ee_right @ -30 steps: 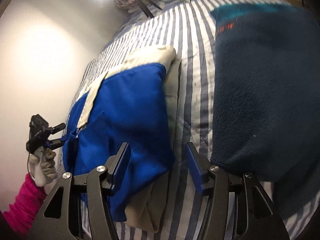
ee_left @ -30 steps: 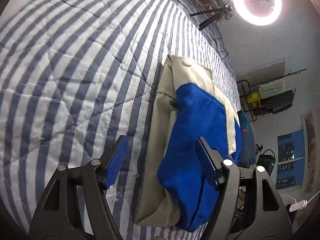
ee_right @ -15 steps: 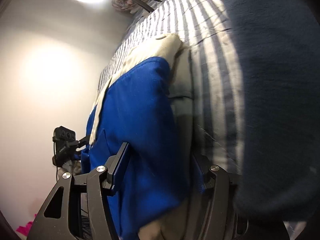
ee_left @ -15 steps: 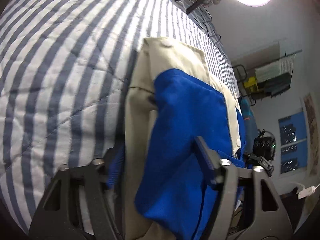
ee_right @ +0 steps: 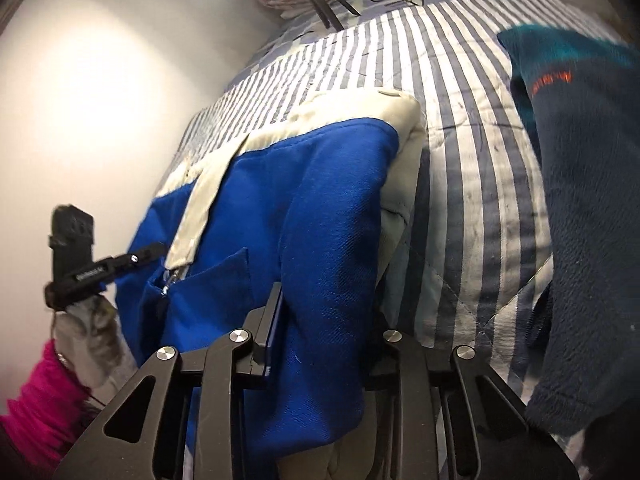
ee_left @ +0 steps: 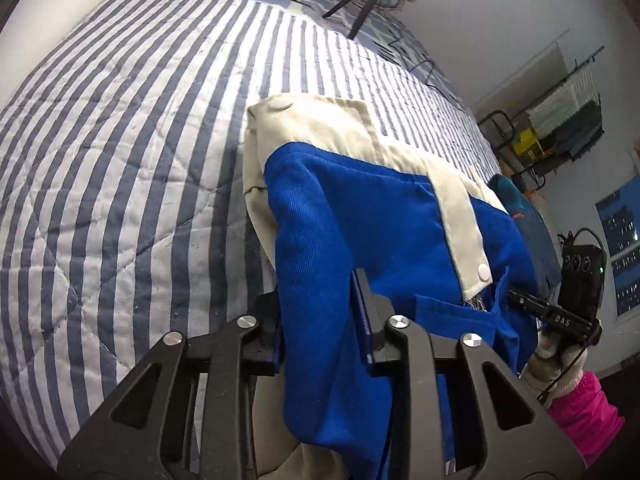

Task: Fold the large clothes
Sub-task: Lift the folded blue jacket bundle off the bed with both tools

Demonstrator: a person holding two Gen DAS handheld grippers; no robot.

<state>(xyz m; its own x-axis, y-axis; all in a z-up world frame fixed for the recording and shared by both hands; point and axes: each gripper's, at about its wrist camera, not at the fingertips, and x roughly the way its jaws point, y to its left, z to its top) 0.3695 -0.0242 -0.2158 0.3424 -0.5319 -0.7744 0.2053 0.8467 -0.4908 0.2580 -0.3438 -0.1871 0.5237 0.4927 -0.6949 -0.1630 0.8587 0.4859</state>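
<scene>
Left wrist view: I am closing the left gripper (ee_left: pixel 320 328) on the jacket's (ee_left: pixel 360 216) near left edge, the right gripper (ee_right: pixel 324 340) closing on its near right edge, the jacket's length running away from both.

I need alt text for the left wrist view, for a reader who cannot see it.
The left gripper is closing its jaws on the near edge of a folded blue and cream jacket, which lies on a striped quilt. At the right, a gloved hand holds the other gripper.
</scene>
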